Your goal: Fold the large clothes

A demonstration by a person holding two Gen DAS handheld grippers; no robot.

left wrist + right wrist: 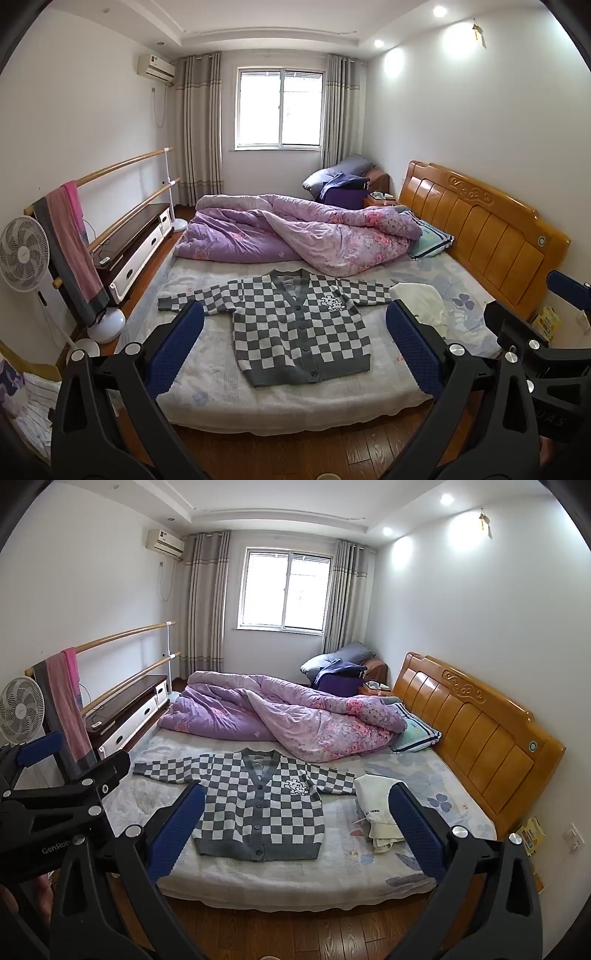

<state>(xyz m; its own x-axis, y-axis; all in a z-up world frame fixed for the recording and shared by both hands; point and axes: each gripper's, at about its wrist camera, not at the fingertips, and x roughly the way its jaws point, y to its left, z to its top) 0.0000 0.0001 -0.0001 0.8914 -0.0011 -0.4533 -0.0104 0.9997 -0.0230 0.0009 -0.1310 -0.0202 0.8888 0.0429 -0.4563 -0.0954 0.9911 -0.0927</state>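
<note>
Cardigan [299, 325], checkered knit, lies flat at lower centre of the frame on the bed [207, 373], sleeves spread. Soft, limp, probably light: pinch at sleeve cuffs or shoulders. Left claw [295, 350] and right claw [297, 830] both spread, empty.

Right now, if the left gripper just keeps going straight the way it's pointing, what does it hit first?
Most likely the checkered cardigan, spread flat on the bed. It sits centred between the left gripper's open jaws, with nothing visible in between. Depth is hard to judge through the fisheye.
</note>
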